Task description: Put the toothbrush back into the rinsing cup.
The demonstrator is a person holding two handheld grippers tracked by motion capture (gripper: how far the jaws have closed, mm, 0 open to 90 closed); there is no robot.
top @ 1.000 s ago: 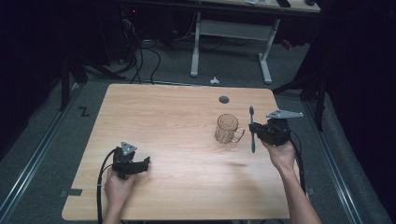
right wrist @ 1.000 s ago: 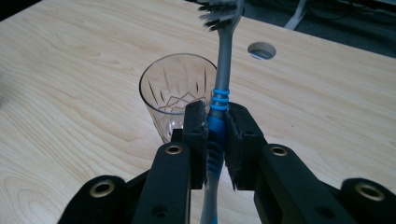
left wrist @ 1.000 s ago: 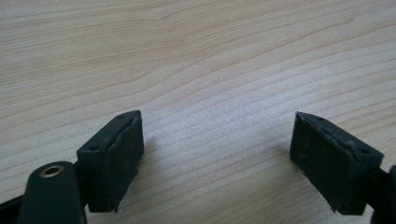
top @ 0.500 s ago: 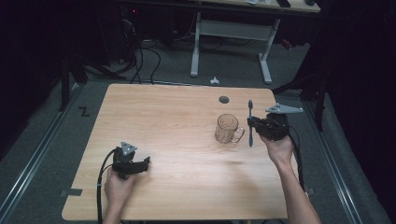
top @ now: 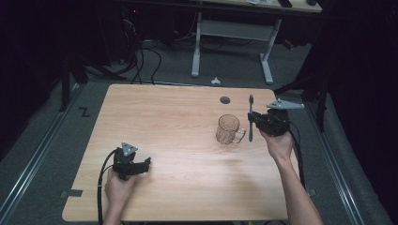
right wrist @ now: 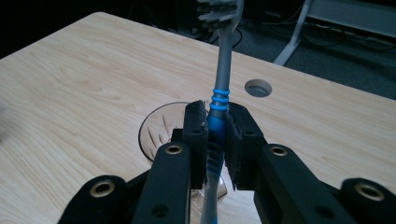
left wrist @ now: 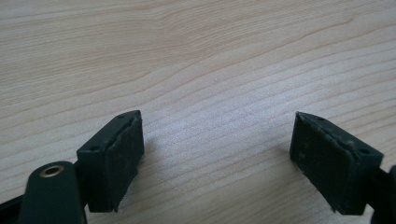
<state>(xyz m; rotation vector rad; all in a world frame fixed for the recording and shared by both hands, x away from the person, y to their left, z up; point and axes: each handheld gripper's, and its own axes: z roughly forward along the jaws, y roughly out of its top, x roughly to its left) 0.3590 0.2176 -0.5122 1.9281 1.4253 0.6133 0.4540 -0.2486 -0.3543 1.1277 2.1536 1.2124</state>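
toothbrush point(right wrist: 219, 100) is clamped upright in my right tongs point(top: 257, 123), just beside the glass mug point(top: 228, 129) on the worktop point(top: 178, 122) (not yet inside). left tongs point(top: 145, 164) rest wide, empty. insertion remains, i judge.

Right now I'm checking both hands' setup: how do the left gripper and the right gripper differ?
The left gripper has its jaws wide open with nothing between them; the right gripper is shut on a toothbrush. The left gripper sits low near the table's front edge; the right gripper is raised beside the glass mug, holding the toothbrush upright. Both are black, two-jawed and hand-held.
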